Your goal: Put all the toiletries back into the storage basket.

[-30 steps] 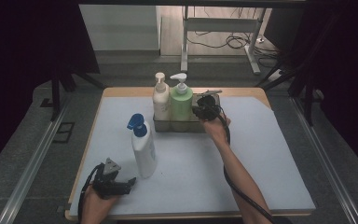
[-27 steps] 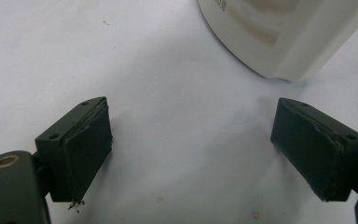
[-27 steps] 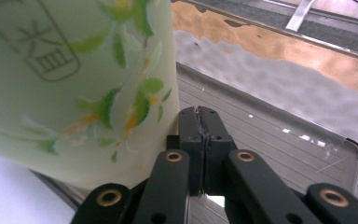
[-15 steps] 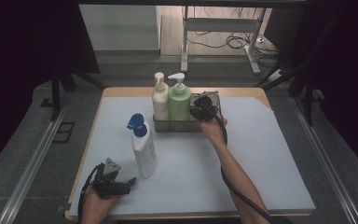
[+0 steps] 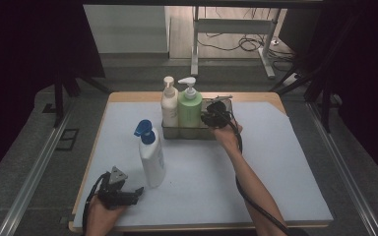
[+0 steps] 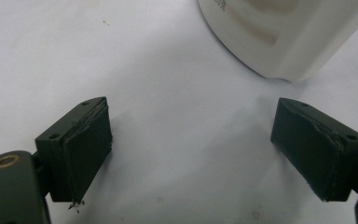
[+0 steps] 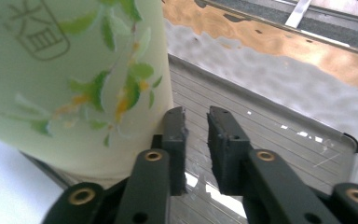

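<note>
Nearest in, the left gripper (image 5: 137, 191) lies low on the white table cover (image 5: 275, 162), jaws spread wide with bare cover between them. Just past its right jaw stands the white bottle with the blue pump (image 6: 284, 32), ahead of the tips and clear of both pads.

Farther up the table, the right gripper (image 7: 196, 122) hangs over the metal tray (image 7: 279, 135). Its jaws have just been easing apart and now show a narrow gap, nothing pinched between them. The green pump bottle (image 7: 70, 60) stands in the tray hard against the outer side of the left jaw; whether it touches I can't tell. The open tray floor runs on ahead of the tips.

Beyond the green bottle in the high view, the cream pump bottle (image 5: 169, 102) stands in the same tray, on the far side from the right jaws.
</note>
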`<state>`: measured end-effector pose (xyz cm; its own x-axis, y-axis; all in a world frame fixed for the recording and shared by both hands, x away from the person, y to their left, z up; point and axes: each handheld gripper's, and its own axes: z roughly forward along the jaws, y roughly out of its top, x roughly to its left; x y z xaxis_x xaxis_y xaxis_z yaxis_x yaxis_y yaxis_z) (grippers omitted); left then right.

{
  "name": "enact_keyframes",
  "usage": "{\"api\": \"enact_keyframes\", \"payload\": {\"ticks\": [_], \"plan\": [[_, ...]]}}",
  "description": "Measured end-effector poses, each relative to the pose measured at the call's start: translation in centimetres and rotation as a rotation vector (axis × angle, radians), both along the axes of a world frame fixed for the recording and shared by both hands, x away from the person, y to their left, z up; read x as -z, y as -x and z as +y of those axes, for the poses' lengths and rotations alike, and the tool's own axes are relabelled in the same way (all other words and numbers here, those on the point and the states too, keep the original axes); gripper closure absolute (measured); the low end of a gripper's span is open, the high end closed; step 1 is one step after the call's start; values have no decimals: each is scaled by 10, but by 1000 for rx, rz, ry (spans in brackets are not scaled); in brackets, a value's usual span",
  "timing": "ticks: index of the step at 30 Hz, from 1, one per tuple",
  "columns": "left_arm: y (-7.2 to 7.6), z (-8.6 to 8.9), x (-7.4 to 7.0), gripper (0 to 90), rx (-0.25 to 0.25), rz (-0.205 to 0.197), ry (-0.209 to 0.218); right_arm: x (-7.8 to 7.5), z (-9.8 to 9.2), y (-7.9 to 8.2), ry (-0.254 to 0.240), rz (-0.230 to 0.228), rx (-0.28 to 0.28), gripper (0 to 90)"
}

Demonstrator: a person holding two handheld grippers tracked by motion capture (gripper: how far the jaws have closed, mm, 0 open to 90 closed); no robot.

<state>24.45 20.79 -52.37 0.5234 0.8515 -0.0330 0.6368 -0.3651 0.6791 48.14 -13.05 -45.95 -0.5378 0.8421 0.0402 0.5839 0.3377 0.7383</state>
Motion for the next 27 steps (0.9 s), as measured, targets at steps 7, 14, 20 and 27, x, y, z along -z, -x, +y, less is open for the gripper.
{"api": "enact_keyframes", "payload": {"ticks": [7, 14, 20, 27], "plan": [[0, 0, 0, 122, 0, 0, 0, -7, -7, 7, 2, -20, -22, 648], [0, 0, 0, 122, 0, 0, 0, -16, -13, 17, -10, -36, -53, 598], [0, 0, 0, 122, 0, 0, 0, -25, -17, 28, -19, -51, -85, 561], [0, 0, 0, 122, 0, 0, 0, -32, -23, 41, -38, -51, -128, 494]]}}
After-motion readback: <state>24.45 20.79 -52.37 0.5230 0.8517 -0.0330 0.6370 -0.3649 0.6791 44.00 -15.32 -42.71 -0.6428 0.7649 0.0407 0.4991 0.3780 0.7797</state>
